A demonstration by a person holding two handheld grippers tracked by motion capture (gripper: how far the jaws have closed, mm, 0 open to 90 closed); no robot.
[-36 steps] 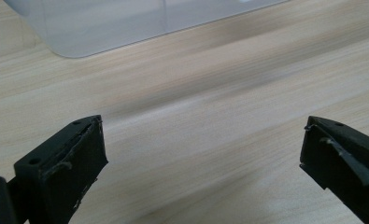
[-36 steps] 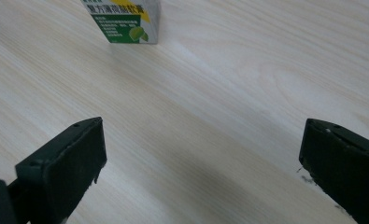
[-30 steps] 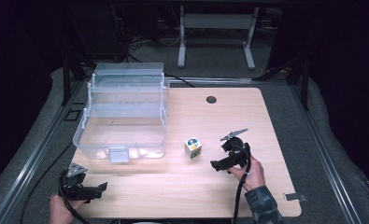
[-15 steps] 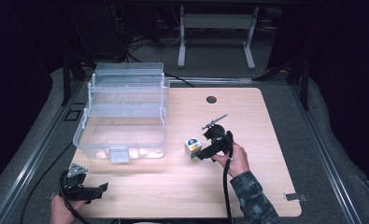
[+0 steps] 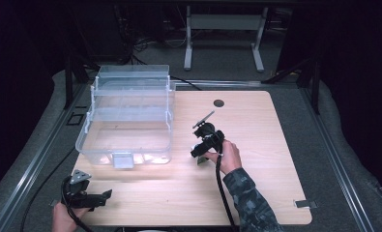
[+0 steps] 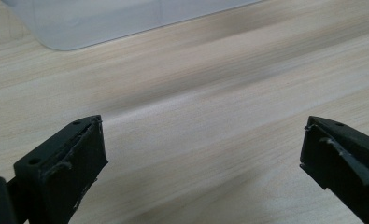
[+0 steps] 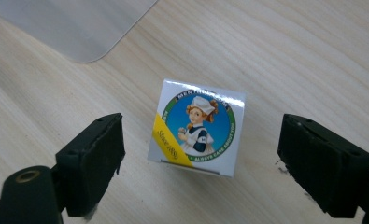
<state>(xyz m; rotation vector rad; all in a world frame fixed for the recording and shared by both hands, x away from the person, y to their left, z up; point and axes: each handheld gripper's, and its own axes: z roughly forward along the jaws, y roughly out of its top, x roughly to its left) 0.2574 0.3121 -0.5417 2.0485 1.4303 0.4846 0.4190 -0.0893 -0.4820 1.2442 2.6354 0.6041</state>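
A small white box (image 7: 196,128) with a round blue picture label stands on the wooden table (image 5: 266,179). My right gripper (image 7: 201,140) is over it, one jaw on each side. The jaws have just been closing, and a gap still shows between each pad and the box, so the gripper is open. From above, the right gripper (image 5: 199,151) covers most of the box, just right of the clear plastic bin (image 5: 125,116). My left gripper (image 5: 99,197) rests low at the table's front left corner, open, with bare wood between its jaws (image 6: 203,140).
The clear bin's rounded corner (image 7: 79,28) lies close beyond the box, and its front edge (image 6: 102,23) is ahead of the left gripper. A black round hole (image 5: 219,103) marks the table's far side. A metal clip (image 5: 302,204) sits on the front right edge.
The right hand has moved left across the table to the box and now straddles it, jaws slightly narrower. The left hand has stayed put.
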